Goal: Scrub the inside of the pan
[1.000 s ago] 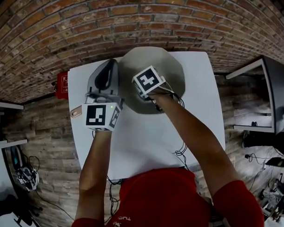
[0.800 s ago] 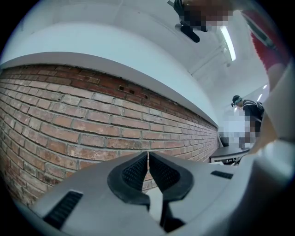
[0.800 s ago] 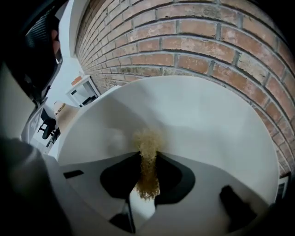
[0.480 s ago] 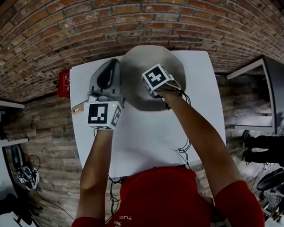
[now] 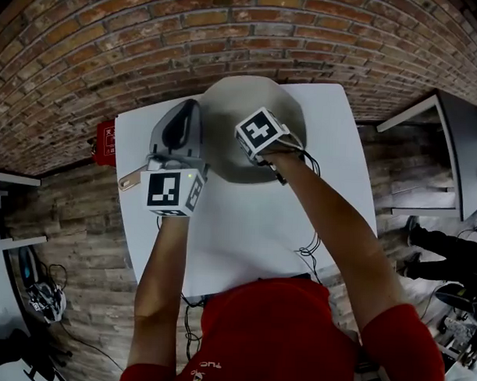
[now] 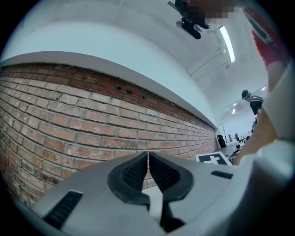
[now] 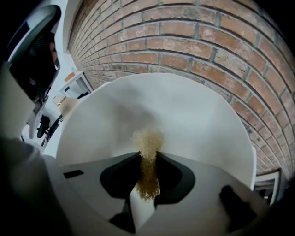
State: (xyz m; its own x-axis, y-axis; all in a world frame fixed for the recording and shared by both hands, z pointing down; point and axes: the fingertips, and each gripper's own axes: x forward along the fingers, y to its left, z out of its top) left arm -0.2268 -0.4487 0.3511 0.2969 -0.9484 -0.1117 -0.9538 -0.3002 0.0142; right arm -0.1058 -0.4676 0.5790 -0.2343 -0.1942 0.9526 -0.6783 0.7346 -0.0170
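Pan point(image 5: 249, 108), on white surface point(image 5: 245, 225): right gripper point(image 7: 148, 159) jaws pinched a golden scrubber point(image 7: 147, 140) against its pale interior, left gripper point(image 6: 148, 159) jaws pressed together, apparently empty; scrubbing judged under way, remainder unclear.

One pan point(image 5: 253, 96), round, pale grey and matte inside, is sitting upright on the white table point(image 5: 245, 225) close to the brick wall point(image 5: 111, 48). One scrubber point(image 7: 147, 152), a golden-brown wiry tuft, is being pinched between the jaws of the right gripper point(image 7: 148, 159), its frayed tip projecting over the pan's inner surface.
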